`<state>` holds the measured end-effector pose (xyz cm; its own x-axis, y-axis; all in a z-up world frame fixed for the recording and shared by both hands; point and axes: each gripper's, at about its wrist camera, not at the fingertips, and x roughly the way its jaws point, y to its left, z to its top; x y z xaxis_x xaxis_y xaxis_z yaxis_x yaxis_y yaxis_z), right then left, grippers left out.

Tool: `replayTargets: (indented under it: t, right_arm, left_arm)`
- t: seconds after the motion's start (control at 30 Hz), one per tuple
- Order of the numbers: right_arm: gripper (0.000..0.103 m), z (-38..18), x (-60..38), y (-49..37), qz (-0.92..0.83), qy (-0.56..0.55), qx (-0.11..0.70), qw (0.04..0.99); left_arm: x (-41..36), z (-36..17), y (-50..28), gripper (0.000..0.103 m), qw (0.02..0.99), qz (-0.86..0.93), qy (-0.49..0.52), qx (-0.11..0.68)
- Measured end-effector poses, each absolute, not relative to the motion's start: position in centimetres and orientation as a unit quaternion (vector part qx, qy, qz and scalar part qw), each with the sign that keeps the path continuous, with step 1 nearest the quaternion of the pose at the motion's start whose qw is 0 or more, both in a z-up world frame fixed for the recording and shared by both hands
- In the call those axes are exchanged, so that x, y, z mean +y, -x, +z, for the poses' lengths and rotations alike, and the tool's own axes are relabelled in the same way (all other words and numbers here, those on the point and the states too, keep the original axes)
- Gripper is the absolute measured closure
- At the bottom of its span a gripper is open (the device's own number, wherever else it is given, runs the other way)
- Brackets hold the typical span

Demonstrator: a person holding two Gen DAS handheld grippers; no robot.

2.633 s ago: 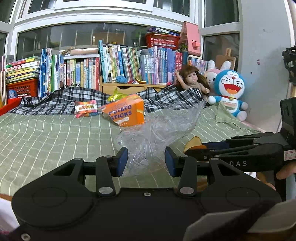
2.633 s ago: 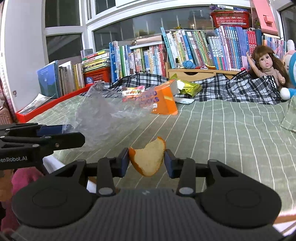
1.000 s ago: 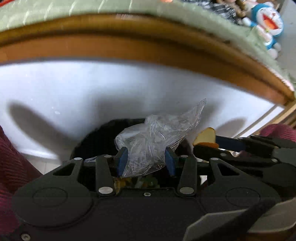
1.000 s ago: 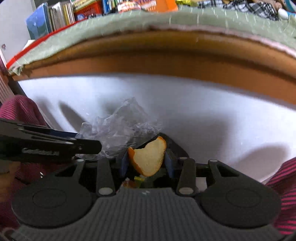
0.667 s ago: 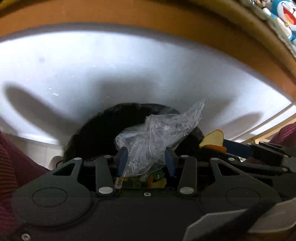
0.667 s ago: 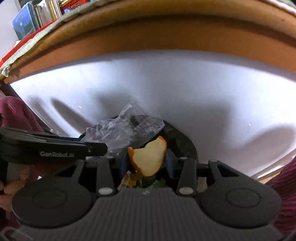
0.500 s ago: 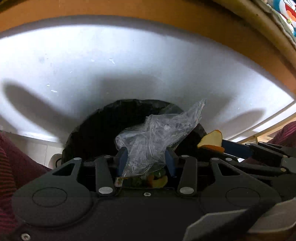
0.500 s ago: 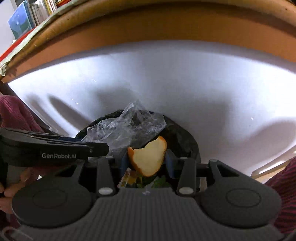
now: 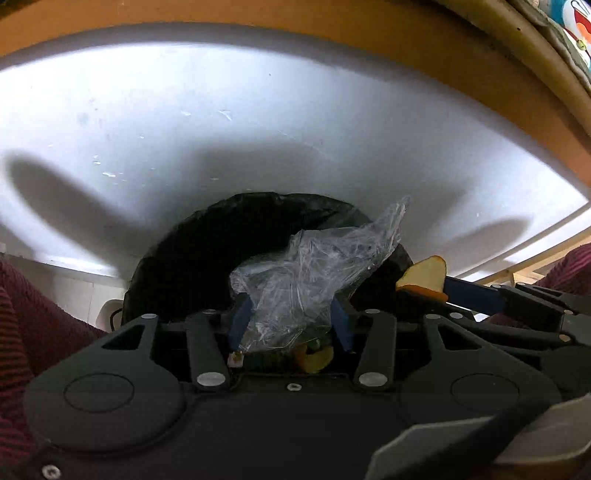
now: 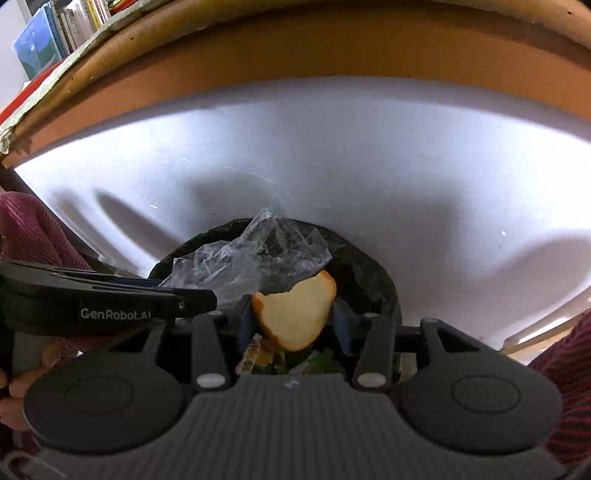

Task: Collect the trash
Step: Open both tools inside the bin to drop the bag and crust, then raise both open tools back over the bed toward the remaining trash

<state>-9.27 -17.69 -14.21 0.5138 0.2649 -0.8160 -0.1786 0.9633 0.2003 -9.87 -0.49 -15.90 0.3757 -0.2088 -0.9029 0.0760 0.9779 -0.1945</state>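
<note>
White panelling (image 9: 258, 122) below a brown wooden bed edge (image 10: 332, 48) fills the background of both wrist views. Directly beneath both tools sits a round bin lined with a black bag (image 9: 207, 258); mixed scraps, green and yellow among them, lie at its bottom (image 10: 295, 360).

Left gripper (image 9: 288, 325): the blue-padded fingers (image 9: 240, 321) are clenched on a crumpled clear plastic bag (image 9: 317, 266). The plastic rises above the fingers and sits over the bin opening. From the right wrist view, the same plastic (image 10: 255, 258) spreads across the left and rear part of the bin mouth, with the left tool's black body, marked "GenRobot.AI", reaching in from the left (image 10: 110, 299).

Right gripper (image 10: 291, 321): the fingers (image 10: 338, 323) are clamped on a piece of orange peel (image 10: 295, 314), pale inner side facing the camera, orange rind visible along the edge. The peel is held above the bin opening, just in front of the plastic. From the left wrist view, the peel (image 9: 424, 277) appears at the right rim of the bin, at the tip of the right tool.

Dark red striped sleeves (image 10: 37, 236) show at the edges of both views. Part of a hand (image 10: 22, 391) grips the left tool's handle. Books (image 10: 55, 33) stand at the upper left of the right wrist view.
</note>
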Motion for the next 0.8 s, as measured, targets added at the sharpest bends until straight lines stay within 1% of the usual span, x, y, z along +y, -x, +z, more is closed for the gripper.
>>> replayTargets:
  t: [0.13,0.2,0.33,0.43,0.63,0.8]
  right_arm:
    - [0.045,-14.1,-17.7,9.5,0.126,-0.045,0.474,0.870]
    - [0.038,-14.1,-17.8,9.5,0.124,-0.047,0.473,0.871]
    - [0.036,-13.8,-17.9,9.7,0.122,-0.050,0.471,0.872]
    - [0.034,-13.6,-17.8,9.9,0.122,-0.050,0.467,0.874]
    - [0.032,-12.0,-17.9,10.5,0.128,-0.044,0.450,0.883]
    - [0.028,-8.1,-18.1,11.9,0.160,-0.027,0.414,0.896]
  left_arm:
    - [-0.5,-15.7,9.9,0.053,0.828,-0.080,0.056,0.552]
    - [-0.5,-15.6,10.0,0.050,0.828,-0.077,0.056,0.552]
    - [-0.1,-15.2,9.9,0.040,0.830,-0.065,0.054,0.551]
    - [0.2,-14.9,9.9,0.036,0.832,-0.063,0.056,0.548]
    - [1.0,-13.3,10.3,0.033,0.840,-0.065,0.058,0.535]
    - [1.4,-8.9,11.3,0.032,0.862,-0.099,0.058,0.494]
